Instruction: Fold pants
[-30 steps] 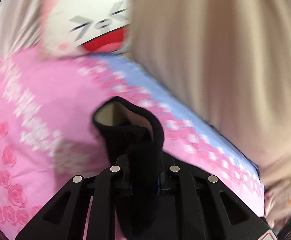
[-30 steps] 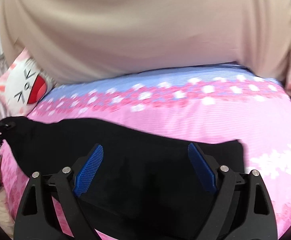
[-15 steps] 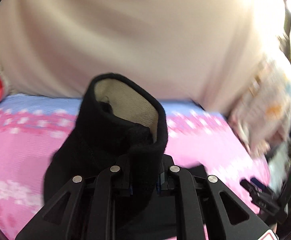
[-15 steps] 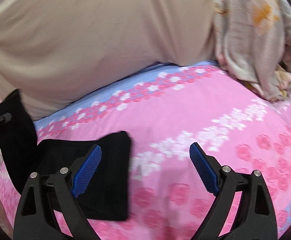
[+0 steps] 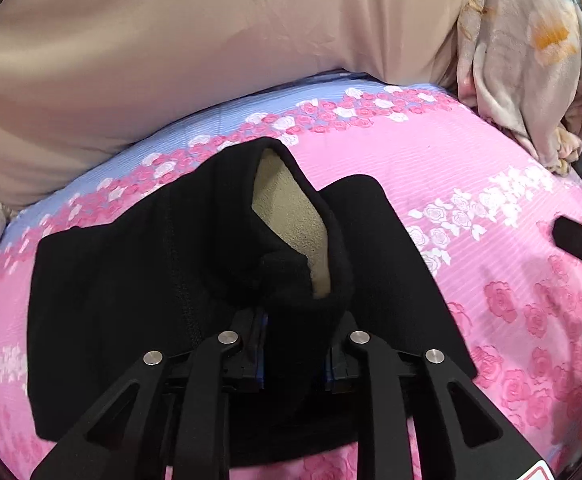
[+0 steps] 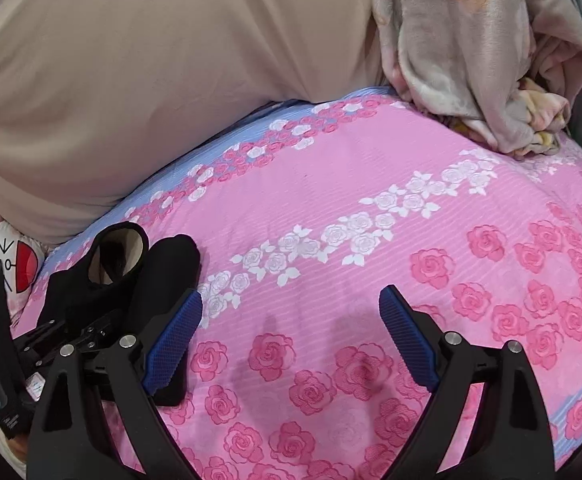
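Observation:
The black pants (image 5: 111, 280) with a cream fleece lining lie folded on the pink rose bed sheet (image 5: 471, 168). One cuff end stands up, showing its lining, between the jaws of my left gripper (image 5: 295, 344). Those jaws are opening, and the cloth still fills the gap between the pads. In the right wrist view the pants (image 6: 167, 264) and the left gripper (image 6: 91, 328) sit at the far left. My right gripper (image 6: 291, 336) hovers open over bare sheet to the right of the pants, with nothing between its blue pads (image 6: 175, 332).
A large beige cushion (image 6: 131, 60) runs along the back of the bed. A crumpled floral blanket (image 6: 471, 40) lies at the back right. A white cat-face pillow (image 6: 15, 264) sits at the left edge. Part of the right gripper (image 5: 579, 240) shows at the right.
My left gripper swept right across the bed with the cuff end and brought it down over the folded pants. My right gripper slid right, off the pants, onto bare sheet.

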`<state>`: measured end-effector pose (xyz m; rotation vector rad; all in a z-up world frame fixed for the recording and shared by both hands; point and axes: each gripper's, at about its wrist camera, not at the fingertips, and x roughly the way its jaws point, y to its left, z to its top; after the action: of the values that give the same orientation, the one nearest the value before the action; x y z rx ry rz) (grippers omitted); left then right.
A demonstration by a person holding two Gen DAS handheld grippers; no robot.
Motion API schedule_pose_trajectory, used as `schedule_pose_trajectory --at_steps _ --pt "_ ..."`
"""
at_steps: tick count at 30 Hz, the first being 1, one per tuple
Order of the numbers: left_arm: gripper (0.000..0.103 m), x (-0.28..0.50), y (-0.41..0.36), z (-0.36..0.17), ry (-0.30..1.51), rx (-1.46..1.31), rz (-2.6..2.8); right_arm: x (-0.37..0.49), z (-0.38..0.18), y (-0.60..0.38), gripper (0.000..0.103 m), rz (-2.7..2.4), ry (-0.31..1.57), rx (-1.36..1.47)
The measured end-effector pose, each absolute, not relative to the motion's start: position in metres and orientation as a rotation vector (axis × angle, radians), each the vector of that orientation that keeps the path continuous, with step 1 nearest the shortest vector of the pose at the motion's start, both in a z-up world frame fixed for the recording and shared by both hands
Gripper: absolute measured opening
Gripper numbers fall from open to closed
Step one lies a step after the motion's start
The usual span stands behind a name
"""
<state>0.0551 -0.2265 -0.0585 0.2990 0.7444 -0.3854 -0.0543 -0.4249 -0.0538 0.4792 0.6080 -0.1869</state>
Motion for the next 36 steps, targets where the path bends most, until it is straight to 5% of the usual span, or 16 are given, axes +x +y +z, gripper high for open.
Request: schedule_pose_trajectory --at_steps 2,6,8,12,17,18,21,22,25,28,30,34,36 --pt "0.04 0.045 -0.217 -0.044 0.739 0.235 -0.461 -0.046 -0.05 -0.419 0.088 -0.146 0.608 0.481" --pt "0.052 0.015 -0.175 -0.004 0.588 0.144 -0.524 -0.028 -0.038 -0.399 0.089 -0.024 0.618 0.477" --pt "0.079 0.007 -0.14 0.02 0.508 0.095 -0.486 -0.014 -0.032 -0.382 0.092 0.076 0.627 0.477" --pt "0.082 0.027 -0.07 0.039 0.49 0.042 -0.244 0.023 -0.021 -0.337 0.092 0.259 0.663 0.413" --pt "0.082 0.072 0.013 0.015 0.677 -0.075 -0.035 0.088 -0.035 -0.293 0.094 0.376 0.779 0.315" --pt "0.082 0.08 0.026 0.006 0.717 -0.096 -0.006 0.103 -0.044 -0.282 0.083 0.418 0.815 0.314" --pt "0.082 0.098 0.054 -0.011 0.802 -0.134 0.066 0.104 -0.026 -0.263 0.01 0.463 0.813 0.233" --pt "0.082 0.1 0.064 -0.014 0.817 -0.159 0.07 0.091 -0.005 -0.265 0.006 0.474 0.762 0.223" --pt "0.082 0.096 0.077 -0.02 0.824 -0.191 0.037 0.05 0.028 -0.277 0.007 0.408 0.688 0.136" --pt "0.082 0.097 0.069 -0.032 0.841 -0.167 -0.009 0.056 -0.033 -0.292 0.009 0.276 0.891 0.103" --pt "0.082 0.106 0.061 -0.045 0.879 -0.159 -0.044 0.056 -0.065 -0.31 0.023 0.243 0.946 0.231" --pt "0.082 0.108 0.05 -0.057 0.919 -0.146 -0.103 0.039 0.002 -0.317 0.033 0.121 0.8 0.191" --pt "0.082 0.106 0.044 -0.064 0.935 -0.139 -0.145 0.05 0.038 -0.306 0.069 0.156 0.73 0.152"
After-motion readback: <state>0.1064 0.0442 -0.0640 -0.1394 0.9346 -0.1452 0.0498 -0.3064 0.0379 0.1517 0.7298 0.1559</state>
